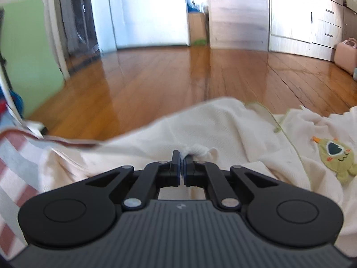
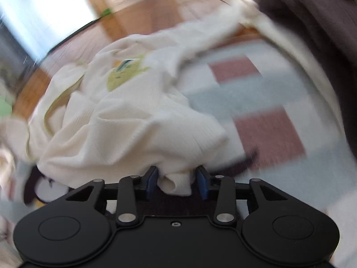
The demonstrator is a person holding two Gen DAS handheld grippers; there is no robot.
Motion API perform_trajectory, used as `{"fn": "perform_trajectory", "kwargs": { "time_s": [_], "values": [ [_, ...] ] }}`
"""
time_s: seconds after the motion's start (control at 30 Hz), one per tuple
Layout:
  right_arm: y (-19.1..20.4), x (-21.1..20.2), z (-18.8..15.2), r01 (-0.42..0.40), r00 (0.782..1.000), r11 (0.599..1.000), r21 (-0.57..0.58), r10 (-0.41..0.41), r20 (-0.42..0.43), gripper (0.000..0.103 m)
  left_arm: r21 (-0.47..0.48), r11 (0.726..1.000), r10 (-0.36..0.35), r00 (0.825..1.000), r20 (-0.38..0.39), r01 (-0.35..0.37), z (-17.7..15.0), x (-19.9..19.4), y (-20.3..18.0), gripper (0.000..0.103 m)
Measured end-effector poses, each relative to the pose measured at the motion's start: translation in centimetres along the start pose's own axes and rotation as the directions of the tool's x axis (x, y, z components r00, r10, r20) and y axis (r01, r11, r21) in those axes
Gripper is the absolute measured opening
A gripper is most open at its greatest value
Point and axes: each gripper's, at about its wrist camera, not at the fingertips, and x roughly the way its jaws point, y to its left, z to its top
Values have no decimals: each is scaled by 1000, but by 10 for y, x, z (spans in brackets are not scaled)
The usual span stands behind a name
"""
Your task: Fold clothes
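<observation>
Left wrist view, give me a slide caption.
Left gripper pinching cream garment over checked blanket.

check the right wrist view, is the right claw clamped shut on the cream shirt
No, the right claw stands open, its blue pads apart with a fold of the cream shirt loose between them.

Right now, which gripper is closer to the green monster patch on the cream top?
Hard to say for sure, probably the left. The left gripper, shut on a pinch of the cream top, has the monster patch just off to its side. The right gripper sits at a hem, with the patch farther up the cloth.
</observation>
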Motion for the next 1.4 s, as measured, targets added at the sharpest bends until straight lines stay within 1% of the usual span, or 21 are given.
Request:
{"fn": "perform_trajectory", "kwargs": {
  "time_s": [0.03,0.07,0.13,0.2,0.27,0.3,0.33,0.37,0.43,0.53,0.6,0.63,0.67,0.73,0.87,0.97,1.07,1.17,1.23,1.3,1.4],
  "values": [
    [8,-1,11,17,1000,998,-66,-17,-1,15,4,1000,-15,999,-45,15,2,12,-1,2],
    [14,-11,27,22,999,995,-95,-18,34,14,40,999,9,998,-56,-7,8,20,-3,1],
    [27,-32,59,34,994,988,-153,-18,104,12,72,995,67,997,43,-70,43,8,8,1],
    [36,-61,91,26,981,983,-180,10,193,11,-15,997,81,982,168,-80,86,-32,33,1],
    [29,-129,113,-102,917,991,-89,129,377,9,-110,990,115,948,297,-85,125,-84,62,1],
    [28,-158,110,-136,883,987,-86,160,440,9,-150,986,121,934,338,-73,135,-109,76,1],
    [27,-186,106,-170,844,982,-84,189,502,8,-190,981,111,929,354,-45,136,-131,89,1],
    [27,-203,100,-167,828,982,-88,188,529,7,-212,977,76,938,337,-3,132,-146,98,1],
    [30,-191,76,-12,890,993,-117,63,451,7,-182,979,-58,975,214,98,108,-154,102,1],
    [31,-169,40,197,938,965,-173,-134,319,8,-114,981,-154,988,27,156,47,-143,91,2],
    [14,-148,23,219,961,967,-128,-191,199,9,-116,975,-201,973,-113,188,4,-127,85,2],
    [5,-141,15,225,966,970,-95,-209,153,10,-119,971,-228,955,-189,209,-15,-118,83,2],
    [-4,-138,9,222,970,973,-56,-214,114,11,-133,965,-251,940,-232,225,-27,-113,82,2],
    [-17,-150,9,160,984,986,38,-163,73,17,-176,953,-289,916,-279,247,-45,-104,81,2],
    [-19,-202,37,44,992,994,100,-56,117,17,-156,940,-334,914,-229,304,-30,-109,75,2],
    [-20,-240,69,-103,992,985,137,92,83,38,-116,935,-352,917,-190,335,-4,-114,64,3],
    [-17,-264,90,-202,979,957,207,197,45,41,-144,914,-400,900,-173,378,16,-117,59,3],
    [-6,-284,108,-188,982,953,239,187,26,41,-154,903,-424,892,-157,402,20,-130,49,5],
    [2,-295,119,-158,987,959,234,158,18,41,-164,901,-426,891,-158,402,21,-137,46,13],
    [10,-302,128,-115,993,968,223,116,9,41,-191,895,-434,887,-161,403,20,-144,46,26],
    [21,-302,137,-57,998,982,179,61,-15,43,-204,898,-424,889,-170,390,24,-152,43,31]
  ]
}}
